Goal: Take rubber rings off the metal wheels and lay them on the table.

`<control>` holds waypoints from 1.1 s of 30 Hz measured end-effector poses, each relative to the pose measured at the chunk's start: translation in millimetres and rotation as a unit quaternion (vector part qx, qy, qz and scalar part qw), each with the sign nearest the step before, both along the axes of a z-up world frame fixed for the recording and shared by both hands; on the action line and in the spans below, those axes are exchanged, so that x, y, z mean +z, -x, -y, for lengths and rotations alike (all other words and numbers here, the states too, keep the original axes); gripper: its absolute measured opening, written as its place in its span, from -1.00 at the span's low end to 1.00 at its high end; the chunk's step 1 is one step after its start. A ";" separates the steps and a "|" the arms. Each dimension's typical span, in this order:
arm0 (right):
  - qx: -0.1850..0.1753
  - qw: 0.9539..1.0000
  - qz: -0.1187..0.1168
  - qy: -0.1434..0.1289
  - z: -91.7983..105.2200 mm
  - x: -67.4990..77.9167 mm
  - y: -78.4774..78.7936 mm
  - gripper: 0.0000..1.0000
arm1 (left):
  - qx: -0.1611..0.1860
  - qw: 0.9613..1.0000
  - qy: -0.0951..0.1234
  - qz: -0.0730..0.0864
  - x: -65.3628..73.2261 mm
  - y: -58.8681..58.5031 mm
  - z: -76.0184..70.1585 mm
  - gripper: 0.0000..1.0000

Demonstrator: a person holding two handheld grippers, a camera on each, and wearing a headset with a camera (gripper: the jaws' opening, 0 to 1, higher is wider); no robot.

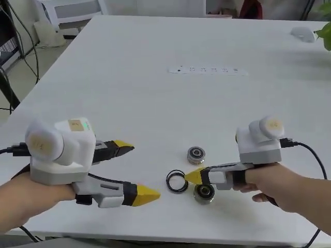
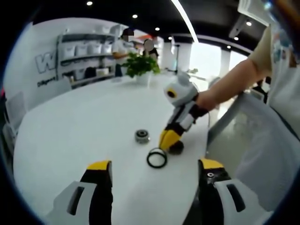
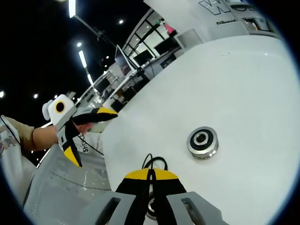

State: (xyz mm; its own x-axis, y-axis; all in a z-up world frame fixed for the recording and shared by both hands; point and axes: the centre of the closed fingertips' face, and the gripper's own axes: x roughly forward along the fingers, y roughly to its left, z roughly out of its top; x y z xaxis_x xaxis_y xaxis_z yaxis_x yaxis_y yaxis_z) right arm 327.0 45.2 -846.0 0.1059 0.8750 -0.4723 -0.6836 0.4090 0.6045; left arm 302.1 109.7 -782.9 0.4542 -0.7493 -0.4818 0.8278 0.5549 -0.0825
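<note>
Rings first. Head view: rubber rings [image 1: 177,182] lie flat on the bench [image 1: 155,103], apparently two, overlapped. Right gripper [image 1: 191,176] has its jaws closed, tips touching the rings' 3 o'clock edge; can't tell if they nip one. Left gripper [image 1: 135,169] sits at the rings' 9 o'clock, farther off, jaws wide and holding nothing. Two wheels: far wheel [image 1: 196,153] at the rings' 1 o'clock, near wheel [image 1: 204,192] under the right jaws.

Left gripper view: rings [image 2: 156,158] at 12 o'clock, ahead of the open jaws.

Right gripper view: rings [image 3: 157,162] at 12 o'clock, just past the tips; far wheel [image 3: 202,140] at 2 o'clock. My read: right gripper is nearer to both.
</note>
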 end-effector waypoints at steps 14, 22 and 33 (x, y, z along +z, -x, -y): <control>-0.009 1.000 -0.002 0.019 3.0 -8.7 -3.0 -0.96 | -0.001 1.000 -0.003 -0.010 -6.2 1.6 -0.6 0.50; -0.013 1.000 0.002 0.019 6.7 -7.4 -3.8 -0.91 | -0.001 1.000 -0.005 -0.011 -6.2 1.7 -1.0 0.50; -0.018 0.999 0.049 0.000 15.3 21.5 -6.3 -0.64 | 0.007 1.000 0.003 -0.004 4.1 -0.2 -2.5 0.50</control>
